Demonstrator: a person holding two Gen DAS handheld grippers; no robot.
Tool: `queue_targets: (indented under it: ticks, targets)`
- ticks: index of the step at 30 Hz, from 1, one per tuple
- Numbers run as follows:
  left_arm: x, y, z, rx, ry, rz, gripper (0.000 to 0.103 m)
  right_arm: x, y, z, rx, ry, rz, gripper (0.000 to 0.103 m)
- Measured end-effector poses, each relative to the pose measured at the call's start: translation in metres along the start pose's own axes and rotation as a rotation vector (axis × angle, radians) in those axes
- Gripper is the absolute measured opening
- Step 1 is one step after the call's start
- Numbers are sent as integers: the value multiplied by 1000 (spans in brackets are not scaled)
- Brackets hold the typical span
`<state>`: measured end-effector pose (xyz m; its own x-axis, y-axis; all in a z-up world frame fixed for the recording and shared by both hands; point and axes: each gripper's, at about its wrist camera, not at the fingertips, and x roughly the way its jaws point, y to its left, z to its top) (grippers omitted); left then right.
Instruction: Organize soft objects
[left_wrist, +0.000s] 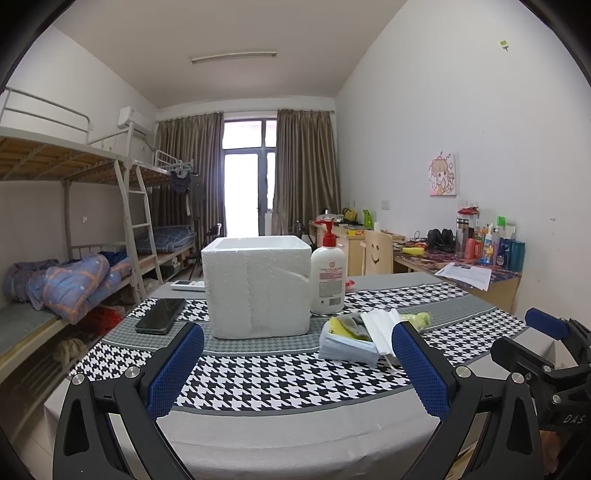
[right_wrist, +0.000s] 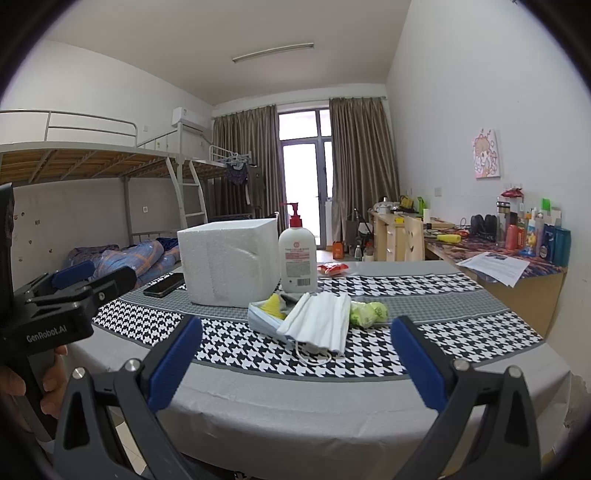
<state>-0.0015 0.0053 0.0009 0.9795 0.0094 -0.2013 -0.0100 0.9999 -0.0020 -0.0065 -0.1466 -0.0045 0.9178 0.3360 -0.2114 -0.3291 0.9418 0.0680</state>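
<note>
Both grippers' fingers spread apart, empty; pile of white pleated face masks (right_wrist: 319, 317) lies mid-surface, dead ahead of right gripper (right_wrist: 295, 363), nearer than left gripper (left_wrist: 297, 369).

Table (right_wrist: 332, 398) — foam box (right_wrist: 227, 262), lotion bottle (right_wrist: 298, 258), phone (right_wrist: 164, 285), masks (right_wrist: 319, 321).

lotion bottle (left_wrist: 328, 275) label unreadable, foam box (left_wrist: 257, 286) interior hidden

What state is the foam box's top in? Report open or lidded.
Open. The white foam box shows no lid; the left wrist view looks onto its rim and hollow top. Its contents are hidden.
</note>
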Motion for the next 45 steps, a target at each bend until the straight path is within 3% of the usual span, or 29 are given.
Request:
queue_targets:
  ticks: [30,45]
  targets:
    - [7,3,1,-4,12,-2,102,3,0,2,1,6,-2,103]
    - [46,8,4,-16,71,-28,102,40,-12,6,23,61,-22,103]
